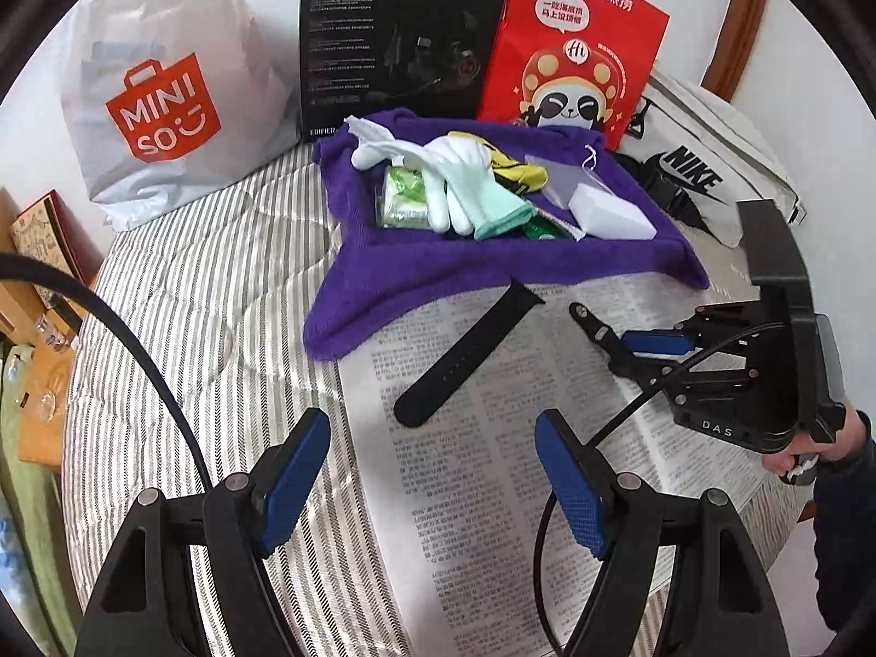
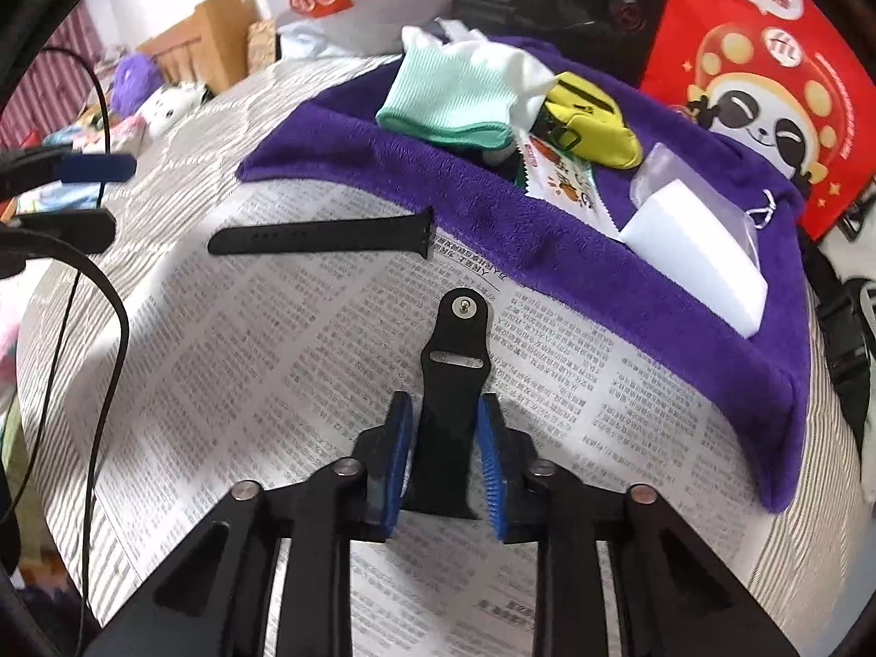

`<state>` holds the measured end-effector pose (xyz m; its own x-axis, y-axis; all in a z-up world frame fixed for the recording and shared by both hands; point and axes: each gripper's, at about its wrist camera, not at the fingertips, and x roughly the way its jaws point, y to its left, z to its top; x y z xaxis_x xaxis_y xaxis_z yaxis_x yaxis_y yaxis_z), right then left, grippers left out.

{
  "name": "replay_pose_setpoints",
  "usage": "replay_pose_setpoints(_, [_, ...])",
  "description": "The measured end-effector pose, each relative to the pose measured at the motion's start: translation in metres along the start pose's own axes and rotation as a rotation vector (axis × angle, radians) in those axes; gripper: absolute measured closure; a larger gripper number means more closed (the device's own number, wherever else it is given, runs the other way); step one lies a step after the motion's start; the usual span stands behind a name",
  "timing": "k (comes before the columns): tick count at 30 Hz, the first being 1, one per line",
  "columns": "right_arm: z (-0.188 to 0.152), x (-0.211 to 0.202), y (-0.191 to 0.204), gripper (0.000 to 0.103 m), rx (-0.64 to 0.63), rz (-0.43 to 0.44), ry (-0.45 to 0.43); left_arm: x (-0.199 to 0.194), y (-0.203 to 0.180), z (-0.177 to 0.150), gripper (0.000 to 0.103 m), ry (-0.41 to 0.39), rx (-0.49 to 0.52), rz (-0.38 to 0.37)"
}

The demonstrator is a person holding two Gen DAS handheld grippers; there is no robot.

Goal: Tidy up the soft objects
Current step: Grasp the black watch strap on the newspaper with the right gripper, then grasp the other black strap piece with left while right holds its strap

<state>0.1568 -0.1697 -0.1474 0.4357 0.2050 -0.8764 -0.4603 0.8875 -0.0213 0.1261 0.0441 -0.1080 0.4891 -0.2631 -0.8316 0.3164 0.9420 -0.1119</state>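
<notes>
A purple towel [image 1: 493,268] lies on the bed and holds white and mint gloves [image 1: 465,186], a yellow pouch [image 1: 520,167], a white sponge block [image 1: 610,213] and snack packets [image 1: 402,202]. A long black watch strap [image 1: 465,353] lies on a newspaper [image 1: 493,493] just ahead of my open, empty left gripper [image 1: 432,482]. My right gripper [image 2: 443,471] is shut on the short black buckle strap [image 2: 451,383] above the newspaper [image 2: 274,383], near the towel's [image 2: 547,230] front edge. The right gripper also shows in the left wrist view [image 1: 629,339].
A white Miniso bag [image 1: 164,98], a black headset box [image 1: 399,38] and a red panda bag [image 1: 569,44] stand behind the towel. A white Nike bag [image 1: 706,164] lies at the right. A wooden bedside stand [image 1: 38,295] is at the left. Cables trail beside both grippers.
</notes>
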Motion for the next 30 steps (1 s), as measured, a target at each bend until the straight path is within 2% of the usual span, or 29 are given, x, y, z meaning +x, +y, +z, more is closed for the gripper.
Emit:
replay_pose_setpoints(5, [-0.015,-0.010,-0.011,0.082,0.112,0.003,-0.020,0.005,0.001,-0.003,0.027,-0.001,0.015,-0.015])
replay_pose_setpoints(8, [-0.028,-0.020,-0.024,0.082,0.172,-0.057,-0.029,0.015,-0.001,-0.001,0.027,-0.001,0.059,-0.040])
replay_pose_setpoints(14, [-0.055,-0.032,-0.050,0.082,0.262,-0.099,-0.021,0.045,-0.012,0.011,0.027,0.033,0.132,-0.048])
replay_pose_setpoints(24, [-0.059,-0.031,-0.050,0.081,0.217,-0.120,-0.039,0.089,-0.037,0.020,0.028,0.053,0.317,0.011])
replay_pose_setpoints(26, [-0.058,-0.030,-0.052,0.081,0.216,-0.110,-0.041,0.091,-0.039,0.022,0.031,0.044,0.342,-0.016])
replay_pose_setpoints(29, [-0.058,-0.029,-0.052,0.081,0.220,-0.109,-0.039,0.093,-0.040,0.024,0.043,0.042,0.344,-0.056])
replay_pose_setpoints(30, [-0.058,-0.030,-0.052,0.081,0.224,-0.109,-0.039,0.093,-0.041,0.024,0.055,0.039,0.347,-0.063])
